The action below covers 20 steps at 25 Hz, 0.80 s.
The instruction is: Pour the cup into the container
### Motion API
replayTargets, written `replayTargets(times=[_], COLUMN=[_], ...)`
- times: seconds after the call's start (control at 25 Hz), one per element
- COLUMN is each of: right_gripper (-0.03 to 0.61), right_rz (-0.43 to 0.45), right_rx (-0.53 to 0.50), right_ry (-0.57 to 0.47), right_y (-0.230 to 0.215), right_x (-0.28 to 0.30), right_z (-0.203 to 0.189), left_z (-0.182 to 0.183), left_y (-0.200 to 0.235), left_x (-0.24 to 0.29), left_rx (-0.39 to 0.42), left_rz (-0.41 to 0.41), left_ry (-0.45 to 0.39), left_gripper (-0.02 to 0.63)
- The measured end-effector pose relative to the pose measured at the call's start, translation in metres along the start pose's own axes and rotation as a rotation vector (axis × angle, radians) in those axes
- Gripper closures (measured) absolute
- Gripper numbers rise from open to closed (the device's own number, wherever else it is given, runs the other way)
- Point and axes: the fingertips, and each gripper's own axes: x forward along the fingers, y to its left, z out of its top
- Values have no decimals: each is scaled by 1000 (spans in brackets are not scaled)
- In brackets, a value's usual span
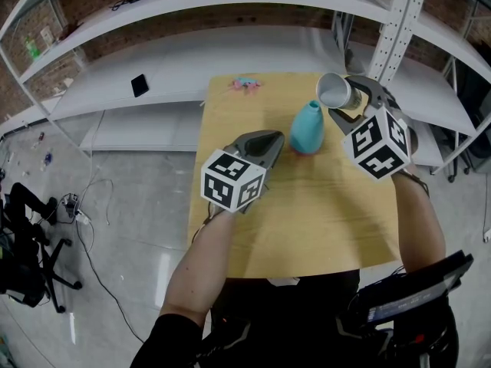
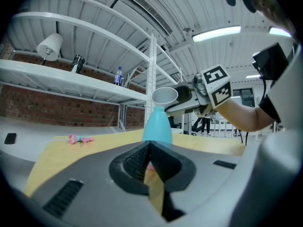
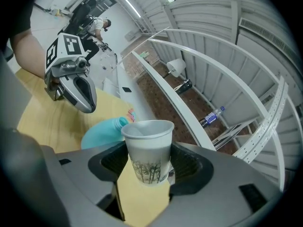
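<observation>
Cup (image 3: 147,148) clamped in right gripper (image 3: 147,167), just above teal container (image 1: 308,127); left gripper (image 2: 150,157) closed, empty.

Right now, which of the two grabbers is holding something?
The right gripper: its jaws clamp the paper cup, which is tipped toward the teal container. The left gripper is shut with nothing between its jaws.
</observation>
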Motion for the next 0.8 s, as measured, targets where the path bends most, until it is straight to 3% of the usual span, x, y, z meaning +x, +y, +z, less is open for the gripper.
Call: replayTargets(times=[0.8], right_gripper=[293], right_rz=[-4], right_rx=[-100], right_ry=[31], right_y=[2], right_x=[1], right_z=[3], left_z=[1], left_y=[-2], left_x=[0], left_rx=[1], left_rz=[-9], left_ry=[2], left_gripper=[614])
